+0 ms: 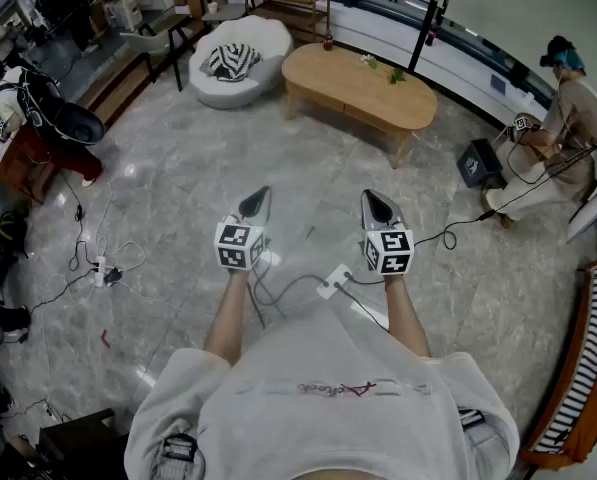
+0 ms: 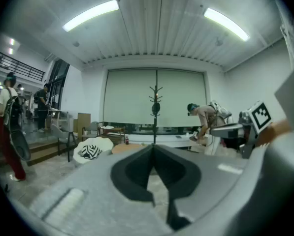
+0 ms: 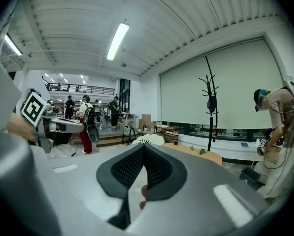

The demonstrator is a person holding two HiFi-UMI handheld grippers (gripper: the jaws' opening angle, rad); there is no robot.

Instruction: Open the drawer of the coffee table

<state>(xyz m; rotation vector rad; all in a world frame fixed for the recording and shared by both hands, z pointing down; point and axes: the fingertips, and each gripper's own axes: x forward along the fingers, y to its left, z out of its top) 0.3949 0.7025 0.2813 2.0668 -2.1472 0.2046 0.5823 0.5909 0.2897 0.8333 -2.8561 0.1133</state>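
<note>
There are two tongs, side by side, both shut tight with nothing in them: left tongs (image 1: 257, 205) at 9 o'clock, right tongs (image 1: 379, 207) at 3. One wooden surface (image 1: 363, 88) stands far off at 12 o'clock. I cannot make out its drawer. One white chair (image 1: 268, 40) at 11 holds one striped cushion (image 1: 231, 61). One bottle (image 1: 328, 40) stands on the surface.
</note>
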